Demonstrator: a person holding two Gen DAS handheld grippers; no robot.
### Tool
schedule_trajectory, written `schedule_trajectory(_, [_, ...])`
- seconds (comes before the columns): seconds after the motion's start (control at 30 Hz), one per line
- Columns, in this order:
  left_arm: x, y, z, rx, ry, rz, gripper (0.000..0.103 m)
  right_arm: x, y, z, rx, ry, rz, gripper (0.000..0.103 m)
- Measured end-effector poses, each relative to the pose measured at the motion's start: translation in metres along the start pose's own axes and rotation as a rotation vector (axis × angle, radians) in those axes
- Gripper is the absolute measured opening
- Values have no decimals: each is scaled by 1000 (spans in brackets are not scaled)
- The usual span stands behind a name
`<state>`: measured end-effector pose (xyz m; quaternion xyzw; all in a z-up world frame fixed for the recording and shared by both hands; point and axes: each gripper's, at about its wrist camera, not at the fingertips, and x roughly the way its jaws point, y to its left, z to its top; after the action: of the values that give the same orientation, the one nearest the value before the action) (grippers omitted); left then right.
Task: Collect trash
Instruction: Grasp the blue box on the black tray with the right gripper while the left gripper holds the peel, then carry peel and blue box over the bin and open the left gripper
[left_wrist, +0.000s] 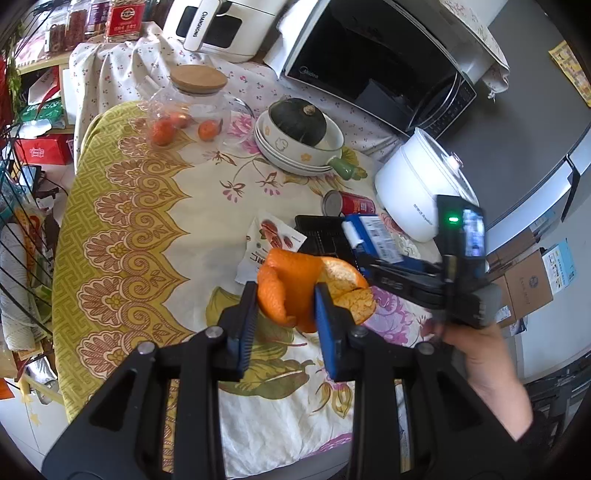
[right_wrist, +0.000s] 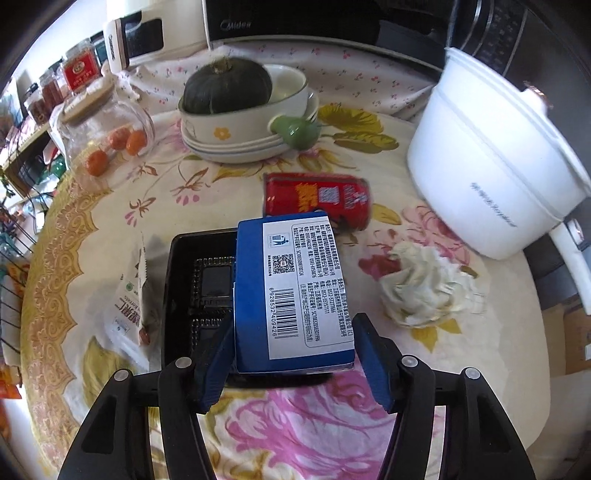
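A round table draped in a floral cotton cloth (right_wrist: 295, 413) with a yellow patterned border fills both views, a black-fronted microwave (left_wrist: 373, 59) and a white air fryer (left_wrist: 218, 27) behind it; the left gripper (left_wrist: 286, 301) is clenched on a curled piece of orange peel (left_wrist: 291, 288), glossy outside and pale and pithy inside, lifted above the cloth; the right gripper (right_wrist: 295, 354), held by a hand (left_wrist: 480, 354), straddles the near end of a blue rectangular cardboard box (right_wrist: 291, 295), its blue ribbed pads at either side, though I cannot tell whether they press it; the box bears a white barcode label, its long axis running away from the gripper toward a red drink can (right_wrist: 317, 199) lying on its side; the box overlaps a black moulded plastic tray (right_wrist: 199, 291) with empty pockets; a white snack wrapper (right_wrist: 129, 302) lies left of the tray, a crumpled white tissue (right_wrist: 428, 284) to the right; a clear glass jar with a cork lid (left_wrist: 195, 107) has small oranges in or behind it; a dark green ribbed squash (right_wrist: 227, 86) sits in a cream ceramic bowl (right_wrist: 240, 122) atop stacked plates; a smooth white electric pot (right_wrist: 495, 162) stands at right.
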<state>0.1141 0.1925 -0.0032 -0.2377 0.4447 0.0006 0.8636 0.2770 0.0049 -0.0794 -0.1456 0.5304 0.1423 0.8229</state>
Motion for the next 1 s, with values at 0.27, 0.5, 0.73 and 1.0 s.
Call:
schedule_trajectory(0.27, [14, -27, -11, 46, 45, -35, 32, -53, -50, -42, 6, -19, -29, 63])
schedule_trajectory(0.5, [31, -71, -34, 129, 98, -64, 32, -90, -108, -104, 77, -35, -38, 63])
schedule_trajectory(0.73, [53, -120, -71, 186, 182, -166, 32, -113, -164, -172, 179, -43, -21, 63])
schedule_trajectory(1.0, [82, -178, -117, 326, 282, -184, 32, -144, -207, -231, 241, -46, -26, 63])
